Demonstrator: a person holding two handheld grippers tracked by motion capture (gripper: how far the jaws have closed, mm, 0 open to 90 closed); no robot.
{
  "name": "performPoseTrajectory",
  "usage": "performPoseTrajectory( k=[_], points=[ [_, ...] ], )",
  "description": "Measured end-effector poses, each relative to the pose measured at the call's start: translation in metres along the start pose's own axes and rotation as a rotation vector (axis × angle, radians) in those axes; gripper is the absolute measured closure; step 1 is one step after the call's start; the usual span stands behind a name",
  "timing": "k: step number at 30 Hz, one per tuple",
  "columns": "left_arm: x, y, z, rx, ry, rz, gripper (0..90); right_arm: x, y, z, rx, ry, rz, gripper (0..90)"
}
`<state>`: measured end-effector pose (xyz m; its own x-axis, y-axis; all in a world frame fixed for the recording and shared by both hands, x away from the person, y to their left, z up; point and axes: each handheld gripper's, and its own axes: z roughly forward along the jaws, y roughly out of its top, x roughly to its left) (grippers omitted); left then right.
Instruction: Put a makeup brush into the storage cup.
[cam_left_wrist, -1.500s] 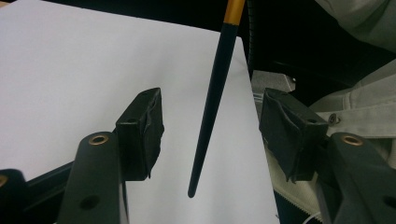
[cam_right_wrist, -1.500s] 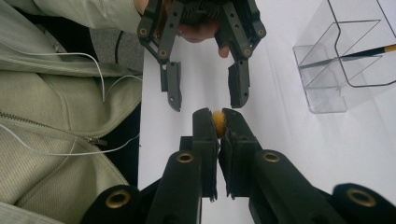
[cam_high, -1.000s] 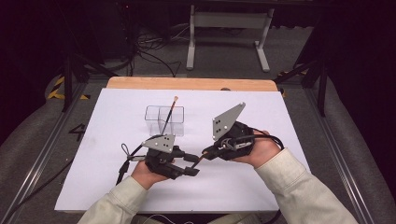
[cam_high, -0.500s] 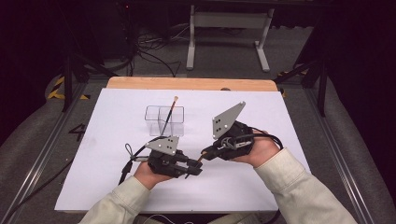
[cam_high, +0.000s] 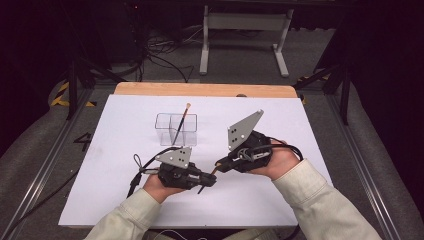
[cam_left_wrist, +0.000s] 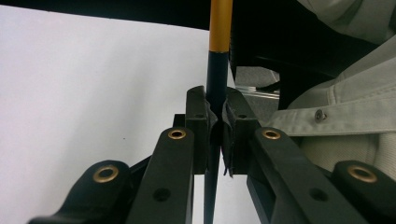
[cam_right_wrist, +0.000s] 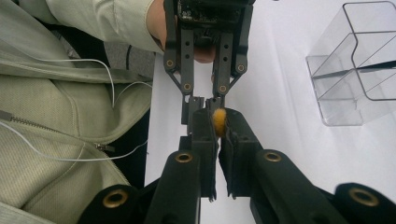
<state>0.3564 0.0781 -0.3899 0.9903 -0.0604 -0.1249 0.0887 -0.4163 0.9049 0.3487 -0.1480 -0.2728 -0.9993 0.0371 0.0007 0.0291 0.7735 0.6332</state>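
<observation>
- The left hand-held gripper (cam_high: 206, 181) sits low over the white worktop (cam_high: 300, 120), near its front edge, pointing toward the person's right.
- Its jaws are clamped narrowly on a thin paintbrush (cam_left_wrist: 215, 84); the left gripper view shows a dark shaft with an orange-yellow section passing up between the pads.
- The right hand-held gripper (cam_high: 220, 164) points left and meets the left one tip to tip.
- In the right gripper view, its jaws are pressed nearly together around an orange-yellow end of the brush (cam_right_wrist: 219, 119), with the left gripper's jaws touching just beyond.
- The paintbrush thus spans the two grippers, above the worktop's near middle.
- A clear divided container (cam_high: 176, 129) stands farther back on the worktop, well apart from both grippers.
- A second brush (cam_high: 182, 121) leans inside it, tip up.
- No brand, label or writing can be read on anything.
</observation>
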Motion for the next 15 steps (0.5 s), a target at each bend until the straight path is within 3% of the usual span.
performPoseTrajectory(
  k=[4,6,15],
  points=[
    [0.0,0.0,-0.003,-0.006,0.021,-0.003,82.8,0.0,-0.002,-0.003,-0.049,-0.024,0.003,63.1],
    [0.001,0.0,-0.006,-0.008,0.033,-0.006,82.7,0.001,-0.005,-0.004,-0.08,-0.068,-0.001,51.4],
    [0.004,-0.001,-0.018,-0.03,0.087,-0.025,82.7,0.0,-0.026,-0.02,-0.193,-0.159,0.059,23.0]
  ],
)
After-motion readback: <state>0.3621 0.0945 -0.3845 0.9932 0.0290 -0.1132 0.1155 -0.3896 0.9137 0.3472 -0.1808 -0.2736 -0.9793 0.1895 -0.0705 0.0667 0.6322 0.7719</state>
